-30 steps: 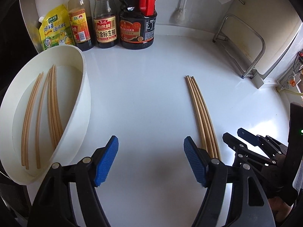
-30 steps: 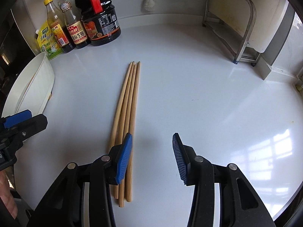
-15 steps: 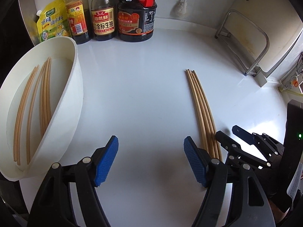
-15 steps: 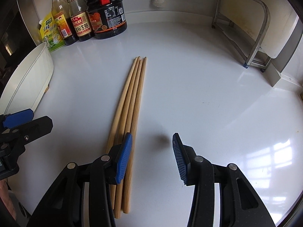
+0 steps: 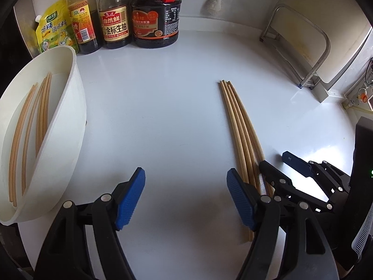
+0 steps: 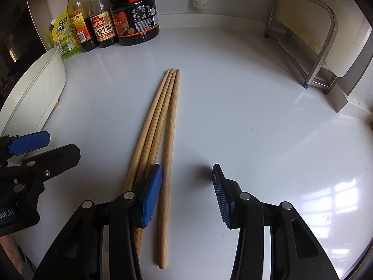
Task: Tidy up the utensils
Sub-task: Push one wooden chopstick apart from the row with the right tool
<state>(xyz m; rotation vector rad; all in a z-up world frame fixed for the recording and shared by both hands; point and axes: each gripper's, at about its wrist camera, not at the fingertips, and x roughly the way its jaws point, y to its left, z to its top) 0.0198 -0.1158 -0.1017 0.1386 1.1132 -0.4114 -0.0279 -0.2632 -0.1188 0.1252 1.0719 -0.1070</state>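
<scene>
White tabletop (image 6: 256, 121) | chopsticks (image 6: 160, 121) at 12 o'clock | right gripper (image 6: 187, 190) fingers apart, gripping nothing | left gripper (image 5: 185, 199) fingers wide, empty

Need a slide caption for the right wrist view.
Open right gripper straddles one chopstick beside three more on the white counter.

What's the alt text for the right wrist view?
Four wooden chopsticks lie bundled on a white counter, one between the open right tool's jaws. A white tray sits left, sauce bottles behind.
</scene>
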